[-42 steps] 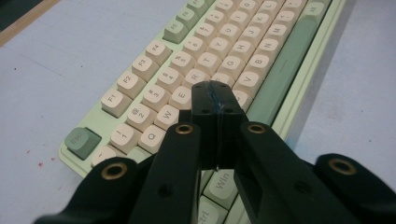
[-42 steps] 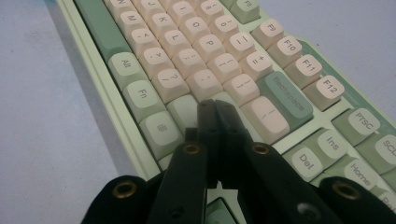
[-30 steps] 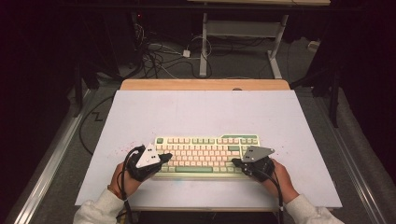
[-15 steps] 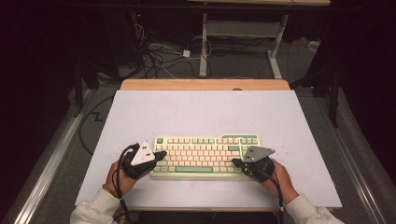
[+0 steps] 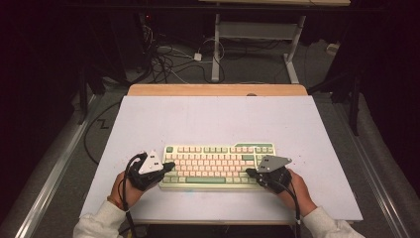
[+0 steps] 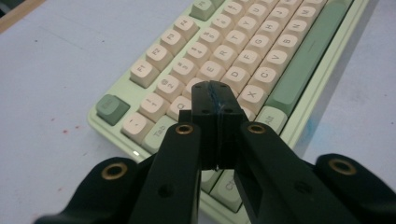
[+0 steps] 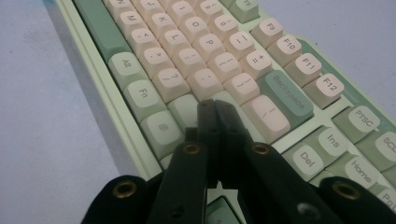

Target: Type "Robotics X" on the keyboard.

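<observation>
A pale green keyboard (image 5: 218, 166) with cream and green keys lies near the front of the white table (image 5: 213, 119). My left gripper (image 5: 170, 166) is at its left end, held in a hand, jaws shut with nothing between them. In the left gripper view the closed tips (image 6: 215, 100) hover over the keys of the keyboard (image 6: 261, 42) near the left letter columns. My right gripper (image 5: 250, 172) is at the keyboard's right side, also shut and empty. In the right gripper view its tips (image 7: 215, 112) sit over the keys of the keyboard (image 7: 187, 42) just left of Backspace; I cannot tell whether they touch.
A wooden strip (image 5: 218, 90) borders the table's far edge. Beyond it, cables (image 5: 168, 54) lie on the floor and a metal desk frame (image 5: 257, 39) stands. Metal rails (image 5: 54, 168) run along both sides of the table. Bare white surface surrounds the keyboard.
The left hand and its gripper have shifted slightly to the left along the keyboard's end. The right gripper has stayed where it was.
</observation>
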The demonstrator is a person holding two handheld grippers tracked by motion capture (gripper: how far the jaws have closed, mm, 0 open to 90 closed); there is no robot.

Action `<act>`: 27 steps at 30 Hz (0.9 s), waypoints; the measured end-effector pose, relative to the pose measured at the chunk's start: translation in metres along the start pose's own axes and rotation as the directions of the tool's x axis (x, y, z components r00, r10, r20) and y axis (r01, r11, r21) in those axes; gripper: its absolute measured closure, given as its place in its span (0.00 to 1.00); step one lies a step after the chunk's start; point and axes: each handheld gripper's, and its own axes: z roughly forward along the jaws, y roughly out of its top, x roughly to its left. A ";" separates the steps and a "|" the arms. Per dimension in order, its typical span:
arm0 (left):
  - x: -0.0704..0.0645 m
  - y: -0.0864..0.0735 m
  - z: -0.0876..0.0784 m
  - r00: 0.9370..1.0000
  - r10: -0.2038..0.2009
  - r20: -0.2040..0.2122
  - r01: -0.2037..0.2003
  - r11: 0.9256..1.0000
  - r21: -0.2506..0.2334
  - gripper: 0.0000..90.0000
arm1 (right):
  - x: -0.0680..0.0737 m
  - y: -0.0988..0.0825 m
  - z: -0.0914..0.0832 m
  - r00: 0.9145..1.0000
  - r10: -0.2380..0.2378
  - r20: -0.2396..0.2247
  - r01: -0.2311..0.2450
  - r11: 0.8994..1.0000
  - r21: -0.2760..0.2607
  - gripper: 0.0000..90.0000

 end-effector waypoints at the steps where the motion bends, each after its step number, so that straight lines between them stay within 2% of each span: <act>1: -0.001 0.002 0.003 1.000 0.006 0.008 -0.006 1.000 0.004 0.97 | 0.000 0.000 0.000 1.000 0.001 0.001 -0.001 1.000 0.000 1.00; 11: -0.009 0.015 0.025 0.998 0.027 0.053 -0.028 0.999 0.019 0.97 | 0.001 0.000 0.000 1.000 -0.004 0.004 0.004 1.000 0.000 1.00; 19: -0.013 0.019 0.032 0.996 0.045 0.073 -0.047 0.998 0.035 0.97 | 0.000 -0.001 0.000 1.000 -0.007 0.003 0.007 1.000 0.001 1.00; 27: -0.014 0.017 0.036 0.996 0.044 0.081 -0.048 0.998 0.049 0.97 | 0.000 0.000 -0.001 1.000 -0.011 0.004 0.011 1.000 0.003 1.00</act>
